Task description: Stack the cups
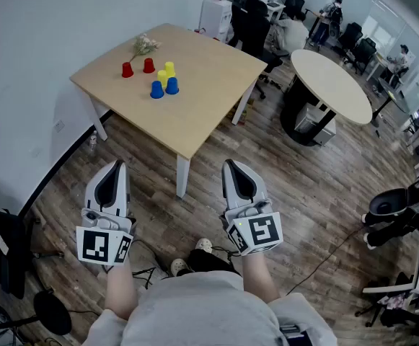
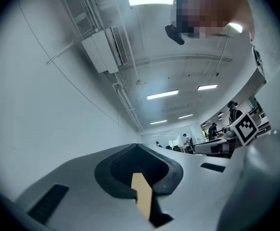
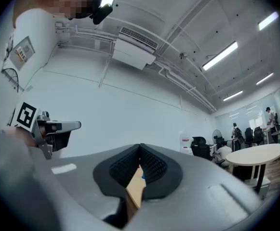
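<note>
Nearest the person, over the wood floor (image 1: 173, 215), the left tongs (image 1: 116, 166) and right tongs (image 1: 231, 164) were side by side. Both were closed fully with nothing between them, well short of the table (image 1: 209, 99). Farther off, on the table's far left part, two blue cups (image 1: 156, 90), two yellow cups (image 1: 169, 68) and two red cups (image 1: 127, 70) clustered together. A dried sprig (image 1: 144, 45) lay just beyond them.

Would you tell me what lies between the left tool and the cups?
In the head view: wood-plank floor, then bare light-wood tabletop, between the left tool and the small coloured plastic cups.
</note>
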`<state>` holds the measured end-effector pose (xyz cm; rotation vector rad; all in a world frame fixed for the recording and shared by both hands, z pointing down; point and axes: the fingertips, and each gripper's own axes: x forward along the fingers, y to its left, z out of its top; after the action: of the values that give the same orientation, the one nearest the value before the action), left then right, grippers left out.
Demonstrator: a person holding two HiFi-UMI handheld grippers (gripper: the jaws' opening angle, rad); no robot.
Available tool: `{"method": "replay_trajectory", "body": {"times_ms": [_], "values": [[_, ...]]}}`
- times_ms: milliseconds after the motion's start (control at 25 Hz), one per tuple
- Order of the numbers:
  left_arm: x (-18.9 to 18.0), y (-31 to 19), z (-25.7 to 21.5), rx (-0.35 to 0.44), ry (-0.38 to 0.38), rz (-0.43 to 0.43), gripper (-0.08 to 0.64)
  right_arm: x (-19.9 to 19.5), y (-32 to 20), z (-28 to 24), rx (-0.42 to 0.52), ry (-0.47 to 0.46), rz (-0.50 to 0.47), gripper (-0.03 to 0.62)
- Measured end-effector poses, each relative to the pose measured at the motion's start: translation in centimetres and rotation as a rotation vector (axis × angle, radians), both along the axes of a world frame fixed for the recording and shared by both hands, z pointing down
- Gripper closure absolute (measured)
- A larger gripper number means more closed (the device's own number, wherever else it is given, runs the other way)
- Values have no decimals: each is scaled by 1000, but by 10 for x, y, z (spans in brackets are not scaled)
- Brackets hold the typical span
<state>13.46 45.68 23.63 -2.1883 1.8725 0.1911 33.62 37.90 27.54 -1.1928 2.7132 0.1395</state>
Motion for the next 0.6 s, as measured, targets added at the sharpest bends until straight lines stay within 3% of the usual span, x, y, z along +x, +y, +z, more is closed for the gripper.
{"method": "replay_trajectory", "body": {"times_ms": [440,600], "values": [[-6,-6,4,-13,21,-6,560,-9,-6,1,2,31,-11,581],[-8,-5,2,-8,6,8,560,-9,-11,-4,2,-29,-12,581]]}}
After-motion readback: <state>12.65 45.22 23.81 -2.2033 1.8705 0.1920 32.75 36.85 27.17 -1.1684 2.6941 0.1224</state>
